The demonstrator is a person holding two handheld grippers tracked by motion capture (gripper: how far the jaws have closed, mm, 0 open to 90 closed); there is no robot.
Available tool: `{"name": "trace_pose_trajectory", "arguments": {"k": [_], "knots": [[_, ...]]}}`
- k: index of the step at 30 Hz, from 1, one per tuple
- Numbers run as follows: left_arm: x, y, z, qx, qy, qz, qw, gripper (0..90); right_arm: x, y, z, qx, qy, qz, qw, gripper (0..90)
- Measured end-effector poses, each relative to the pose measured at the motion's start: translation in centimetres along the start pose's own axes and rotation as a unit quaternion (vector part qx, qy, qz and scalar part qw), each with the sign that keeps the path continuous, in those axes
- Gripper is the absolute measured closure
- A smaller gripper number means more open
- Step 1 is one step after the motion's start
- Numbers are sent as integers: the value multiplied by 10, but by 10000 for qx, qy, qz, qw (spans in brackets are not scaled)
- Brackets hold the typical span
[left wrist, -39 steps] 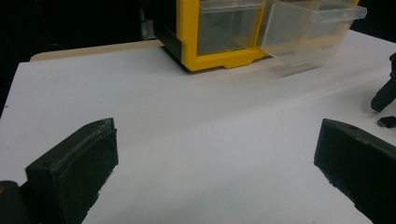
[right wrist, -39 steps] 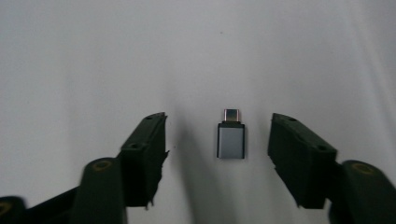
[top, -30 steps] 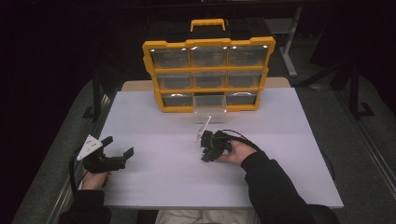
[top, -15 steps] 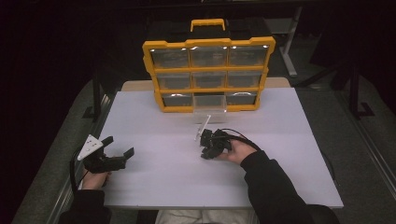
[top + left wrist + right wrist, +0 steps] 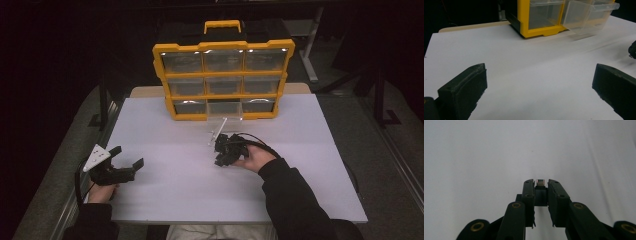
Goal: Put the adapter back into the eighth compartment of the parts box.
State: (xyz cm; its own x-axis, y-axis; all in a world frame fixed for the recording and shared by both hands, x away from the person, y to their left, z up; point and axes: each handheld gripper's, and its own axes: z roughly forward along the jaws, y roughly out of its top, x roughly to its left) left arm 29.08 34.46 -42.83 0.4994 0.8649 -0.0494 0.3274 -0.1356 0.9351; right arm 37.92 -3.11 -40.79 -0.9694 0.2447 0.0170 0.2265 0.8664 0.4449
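Observation:
My right gripper [image 5: 220, 159] is held near the table's middle, in front of a yellow drawer organizer [image 5: 223, 80]. In the right gripper view its jaws [image 5: 541, 185] are shut on a small dark piece with a silvery metal tip [image 5: 540, 181], just above the white tabletop. My left gripper [image 5: 127, 156] rests near the table's left front with its jaws wide apart. Nothing lies between the two black pads [image 5: 464, 90] in the left gripper view [image 5: 540, 72].
The organizer's bottom middle clear drawer [image 5: 225, 112] is pulled out toward me and also appears in the left gripper view [image 5: 589, 17]. A thin clear piece [image 5: 218, 131] stands just behind the right gripper. White tabletop [image 5: 175, 190] stretches between the hands.

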Motion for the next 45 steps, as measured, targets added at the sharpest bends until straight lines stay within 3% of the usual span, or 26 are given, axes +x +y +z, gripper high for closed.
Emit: {"name": "trace_pose_trajectory", "arguments": {"k": [10, 45], "knots": [[0, 0, 0, 9, -9, 8, 10000, 0, -4, -2, -7, -49, -35, 52, 10000, 745], [0, 0, 0, -1, -3, 4, 10000, 0, -27, 12, -56, -201, -331, 121, 9992, 745]]}}
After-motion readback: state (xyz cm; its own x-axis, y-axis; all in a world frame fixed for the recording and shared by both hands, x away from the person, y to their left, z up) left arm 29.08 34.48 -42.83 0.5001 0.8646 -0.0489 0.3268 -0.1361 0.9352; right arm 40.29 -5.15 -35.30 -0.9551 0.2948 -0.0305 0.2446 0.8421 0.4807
